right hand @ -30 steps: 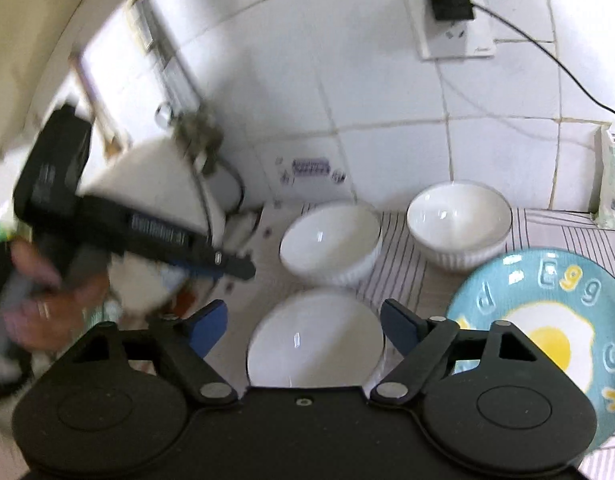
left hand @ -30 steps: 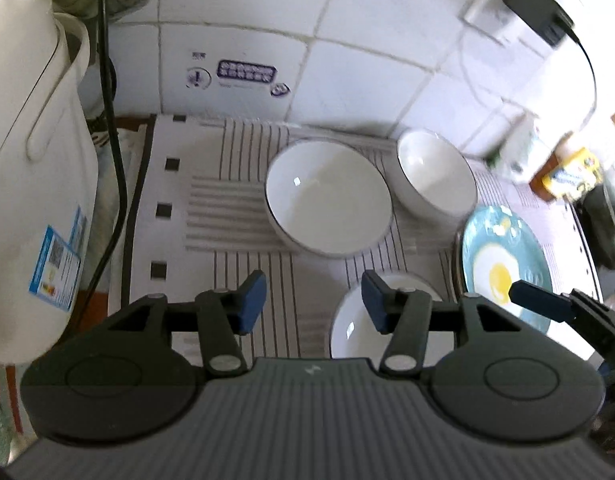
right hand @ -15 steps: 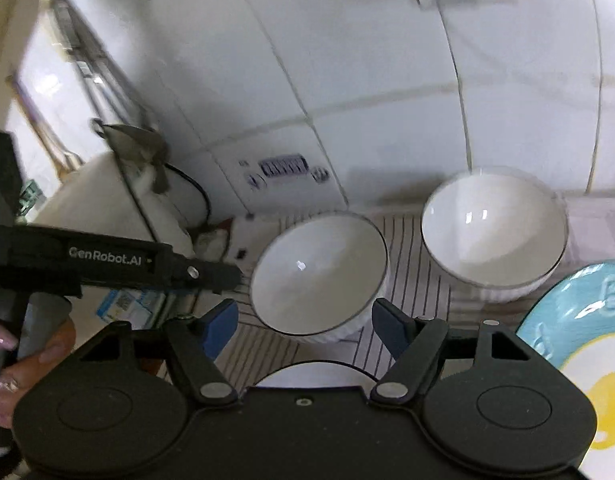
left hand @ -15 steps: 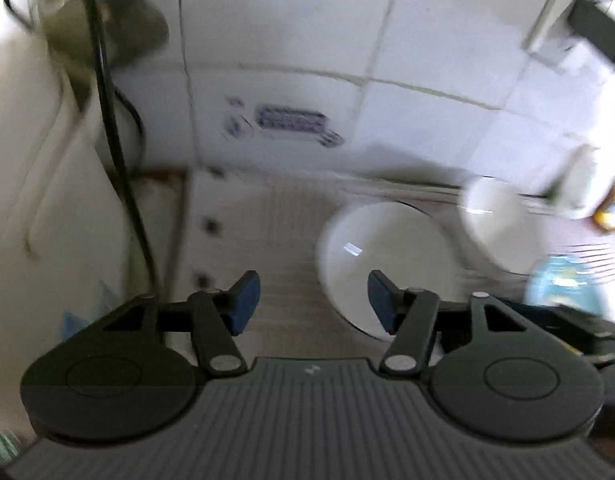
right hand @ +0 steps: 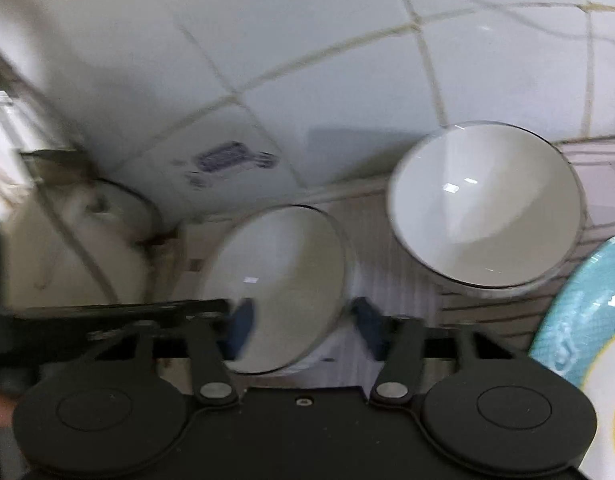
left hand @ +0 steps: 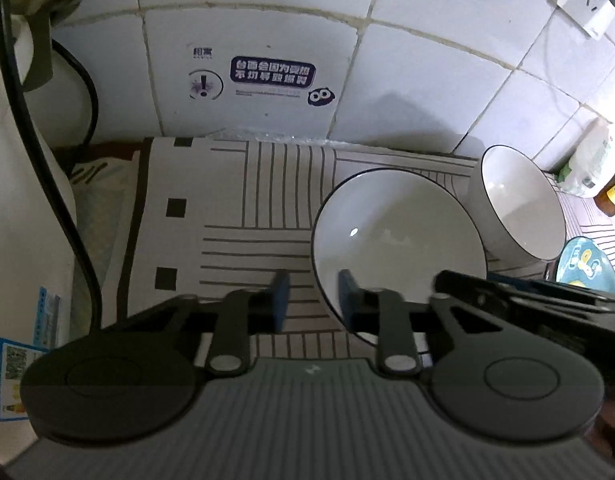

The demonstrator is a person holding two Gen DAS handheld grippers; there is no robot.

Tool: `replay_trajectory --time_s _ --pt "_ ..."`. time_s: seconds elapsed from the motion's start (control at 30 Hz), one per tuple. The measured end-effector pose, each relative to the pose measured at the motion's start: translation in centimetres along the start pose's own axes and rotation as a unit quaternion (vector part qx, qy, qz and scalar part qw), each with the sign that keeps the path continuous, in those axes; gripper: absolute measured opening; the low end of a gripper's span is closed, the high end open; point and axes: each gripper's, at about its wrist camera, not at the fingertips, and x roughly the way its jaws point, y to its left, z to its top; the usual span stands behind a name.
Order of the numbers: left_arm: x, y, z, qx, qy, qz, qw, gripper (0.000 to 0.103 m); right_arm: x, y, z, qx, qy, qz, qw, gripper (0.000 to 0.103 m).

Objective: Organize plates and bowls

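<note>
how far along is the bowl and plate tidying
Done: nothing stacked; the near bowl and far bowl sit apart on the mat, plate beside them. In hand: left tool and right tool have just been closing with the near bowl's rim between their jaws; grip unclear. To do: stacking bowls, placing the plate.

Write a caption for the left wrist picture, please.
Left gripper, jaws just narrowed, straddles the near rim of a white bowl on a striped mat.
</note>
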Motion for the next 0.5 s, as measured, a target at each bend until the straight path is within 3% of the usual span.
replay_trajectory --time_s 0.03,0.07,0.27,0.5 --pt "0.1 0.0 0.1 -0.006 0.005 -0.005 1.0 0.015 0.4 0.0 0.1 -0.003 0.009 -0.026 1.0 0.022" --pt "0.1 -0.1 0.2 -0.007 0.011 -0.005 0.9999 0.012 0.7 -0.1 0.2 0.001 0.013 -0.037 0.999 0.02" --pt "-0.9 -1.1 0.3 -0.007 0.012 0.011 0.9998 0.011 0.7 0.2 0.3 0.013 0.011 -0.04 0.999 0.018" --pt "-6.1 -3.2 0.1 -0.002 0.006 0.012 0.9999 0.011 -3.9 2.1 0.1 -0.022 -0.025 -0.043 0.999 0.018"
